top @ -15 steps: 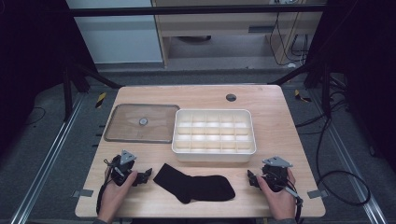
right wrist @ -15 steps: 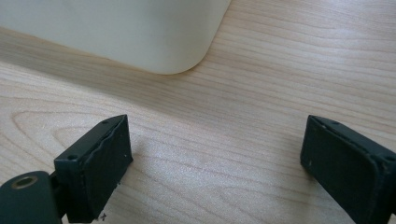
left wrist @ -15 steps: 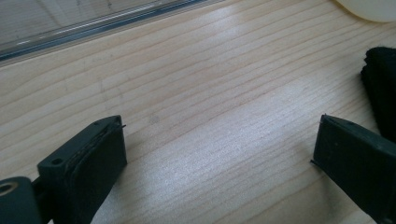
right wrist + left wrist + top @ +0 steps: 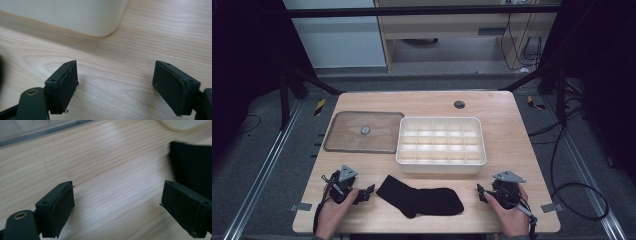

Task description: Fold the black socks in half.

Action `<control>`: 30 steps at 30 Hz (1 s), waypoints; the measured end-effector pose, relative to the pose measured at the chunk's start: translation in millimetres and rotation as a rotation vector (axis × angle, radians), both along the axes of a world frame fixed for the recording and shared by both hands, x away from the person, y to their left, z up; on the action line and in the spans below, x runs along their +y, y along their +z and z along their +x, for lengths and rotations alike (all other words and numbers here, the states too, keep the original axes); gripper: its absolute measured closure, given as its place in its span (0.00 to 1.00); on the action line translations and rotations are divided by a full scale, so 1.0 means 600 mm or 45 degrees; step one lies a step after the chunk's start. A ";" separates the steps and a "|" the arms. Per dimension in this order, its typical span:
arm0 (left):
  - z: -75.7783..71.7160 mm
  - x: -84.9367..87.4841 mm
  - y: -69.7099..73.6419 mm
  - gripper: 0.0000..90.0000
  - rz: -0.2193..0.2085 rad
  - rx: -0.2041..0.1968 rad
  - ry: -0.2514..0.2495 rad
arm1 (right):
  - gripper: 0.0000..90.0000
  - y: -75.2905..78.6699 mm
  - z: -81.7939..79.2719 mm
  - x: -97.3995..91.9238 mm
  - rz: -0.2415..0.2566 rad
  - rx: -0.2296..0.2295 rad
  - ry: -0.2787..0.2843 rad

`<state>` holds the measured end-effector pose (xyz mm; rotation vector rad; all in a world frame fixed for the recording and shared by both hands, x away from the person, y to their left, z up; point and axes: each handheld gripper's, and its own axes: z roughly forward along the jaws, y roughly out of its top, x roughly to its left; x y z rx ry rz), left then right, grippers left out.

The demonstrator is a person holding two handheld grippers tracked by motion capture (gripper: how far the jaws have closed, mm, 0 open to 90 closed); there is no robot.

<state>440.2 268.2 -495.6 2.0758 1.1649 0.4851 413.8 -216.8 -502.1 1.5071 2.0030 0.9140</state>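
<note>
A black sock (image 4: 422,200) lies flat near the table's front edge, between my two grippers. My left gripper (image 4: 366,192) rests on the wood just left of the sock's cuff, open, with nothing between its jaws. In the left gripper view (image 4: 117,205) the sock (image 4: 192,172) shows dark at the right, beyond the right jaw. My right gripper (image 4: 482,194) sits to the right of the sock's toe, open and empty. The right gripper view (image 4: 115,82) faces bare wood and a corner of the white box (image 4: 75,15).
A white compartment box (image 4: 441,166) stands at the table's middle, behind the sock. Its clear lid (image 4: 362,132) with a small knob lies flat to the left of it. A round cable hole (image 4: 459,104) sits near the table's far edge. The table's front edge is close behind both hands.
</note>
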 end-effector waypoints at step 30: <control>-0.002 -0.113 0.059 0.38 0.213 0.237 -0.180 | 0.61 0.047 -0.026 0.149 -0.081 0.342 0.412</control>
